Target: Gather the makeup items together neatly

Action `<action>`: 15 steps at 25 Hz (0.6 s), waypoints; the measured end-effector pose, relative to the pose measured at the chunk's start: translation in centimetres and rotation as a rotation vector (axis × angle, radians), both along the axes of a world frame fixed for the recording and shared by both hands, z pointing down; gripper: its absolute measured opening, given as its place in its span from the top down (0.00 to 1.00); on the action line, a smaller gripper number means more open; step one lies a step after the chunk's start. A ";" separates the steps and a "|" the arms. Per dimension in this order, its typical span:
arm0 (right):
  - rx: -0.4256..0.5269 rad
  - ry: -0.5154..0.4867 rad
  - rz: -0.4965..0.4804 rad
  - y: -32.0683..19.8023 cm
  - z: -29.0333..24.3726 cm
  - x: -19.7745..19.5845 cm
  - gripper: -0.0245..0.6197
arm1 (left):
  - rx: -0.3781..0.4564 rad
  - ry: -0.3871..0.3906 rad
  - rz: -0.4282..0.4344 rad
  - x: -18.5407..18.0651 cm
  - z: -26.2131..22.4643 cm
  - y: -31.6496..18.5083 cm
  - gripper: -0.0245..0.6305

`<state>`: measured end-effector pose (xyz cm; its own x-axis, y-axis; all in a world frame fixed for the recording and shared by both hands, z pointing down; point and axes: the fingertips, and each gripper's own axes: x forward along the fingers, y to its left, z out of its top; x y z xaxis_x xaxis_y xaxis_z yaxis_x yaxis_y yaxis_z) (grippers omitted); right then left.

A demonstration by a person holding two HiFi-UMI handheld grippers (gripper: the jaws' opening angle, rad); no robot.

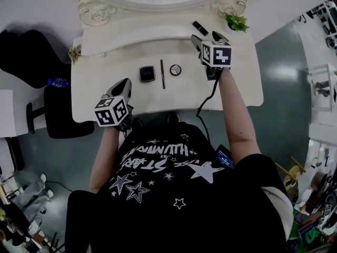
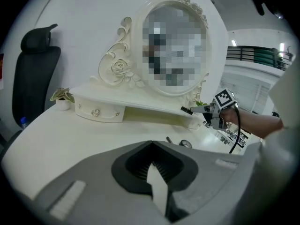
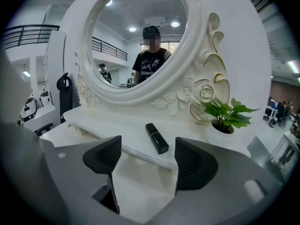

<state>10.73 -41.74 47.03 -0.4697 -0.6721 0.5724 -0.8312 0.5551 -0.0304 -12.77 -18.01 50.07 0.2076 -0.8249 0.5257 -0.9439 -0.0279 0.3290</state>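
White vanity (image 1: 239, 83) | left hand-held gripper (image 2: 152, 146) pressed together | right hand-held gripper (image 3: 147, 149) spread, facing likely lipstick (image 3: 156, 138)

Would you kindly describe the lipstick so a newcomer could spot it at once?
Find the ornate white mirror, then the raised shelf beneath it. Left of the potted plant lies a slim black lipstick tube. It is the only makeup on that shelf; the rest lies on the lower tabletop.

Left grey hand-held gripper (image 2: 151, 146), jaws pressed together, empty, sits close to the torso. Right grey hand-held gripper (image 3: 147, 154), jaws apart, empty, on bare right arm (image 1: 235, 115) stretched forward.
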 end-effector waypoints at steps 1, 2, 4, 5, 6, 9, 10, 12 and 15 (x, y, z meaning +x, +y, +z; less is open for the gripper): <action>-0.001 0.005 -0.012 -0.3 0.1 -0.1 0.37 | 0.000 -0.001 -0.007 0.2 0.0 0.0 0.96; -0.003 0.009 -0.025 -0.6 0.1 -0.2 0.38 | 0.001 -0.002 -0.014 0.3 0.0 0.0 0.96; -0.014 0.016 -0.054 -1.2 0.4 -0.4 0.41 | -0.001 -0.004 -0.026 0.6 0.0 0.1 0.96; -0.015 0.030 -0.064 -1.4 0.3 -0.4 0.42 | -0.002 -0.005 -0.032 0.8 0.0 0.2 0.96; -0.011 0.049 -0.071 -1.7 0.2 -0.3 0.44 | -0.003 -0.005 -0.039 0.9 0.0 0.2 0.96; -0.001 0.087 -0.105 -2.6 0.0 -0.3 0.50 | -0.006 -0.007 -0.067 1.2 0.1 0.6 0.96; -0.001 0.094 -0.119 -2.8 0.0 -0.5 0.51 | -0.007 -0.007 -0.077 1.3 0.2 0.8 0.96; -0.005 0.110 -0.147 -3.2 0.2 -0.8 0.53 | -0.010 -0.005 -0.095 1.5 0.3 1.0 0.96; -0.016 0.130 -0.179 -3.6 0.6 -1.1 0.57 | -0.014 -0.001 -0.119 1.6 0.6 1.3 0.96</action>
<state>9.67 -45.36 47.65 -0.5028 -0.5747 0.6457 -0.7167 0.6948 0.0603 -11.15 -16.67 50.68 0.1082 -0.8363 0.5375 -0.9407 0.0887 0.3273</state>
